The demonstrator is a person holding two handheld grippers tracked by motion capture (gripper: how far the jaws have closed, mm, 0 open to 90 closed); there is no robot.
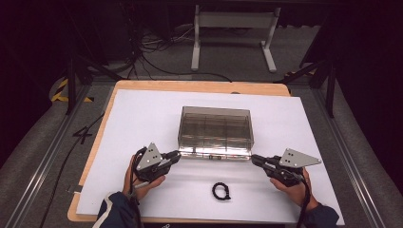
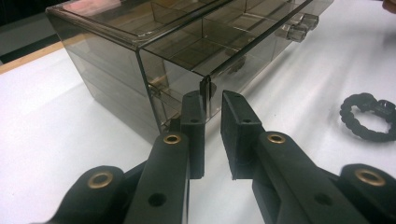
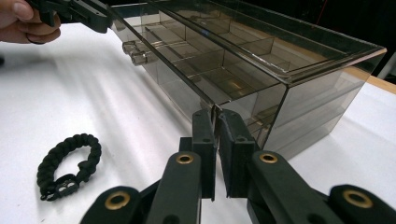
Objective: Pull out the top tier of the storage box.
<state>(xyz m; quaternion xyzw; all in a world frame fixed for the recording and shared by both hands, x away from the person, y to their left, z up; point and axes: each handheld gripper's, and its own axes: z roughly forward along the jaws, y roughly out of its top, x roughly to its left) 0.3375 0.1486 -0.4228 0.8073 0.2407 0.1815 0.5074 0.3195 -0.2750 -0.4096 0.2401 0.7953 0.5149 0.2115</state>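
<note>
A smoky clear plastic box [image 1: 215, 126] with divided drawers stands mid-table on a white sheet. Its top drawer [image 2: 205, 51] sticks out a little toward me and has two clear knobs [image 3: 135, 52]. My left gripper [image 1: 178, 155] is at the drawer front's left end. Its jaws [image 2: 212, 100] are narrowly open astride the thin panel edge. At the right end, my right gripper [image 1: 253, 158] has its jaws [image 3: 217, 116] pressed onto the panel edge. A black braided bracelet [image 1: 221, 191] lies on the sheet in front of the box, between my hands.
The white sheet [image 1: 142, 123] covers most of a wooden tabletop [image 1: 190, 86]. Beyond the far edge are cables on the floor [image 1: 147, 52] and a white desk frame [image 1: 233, 28]. Metal rails run along both sides of the table.
</note>
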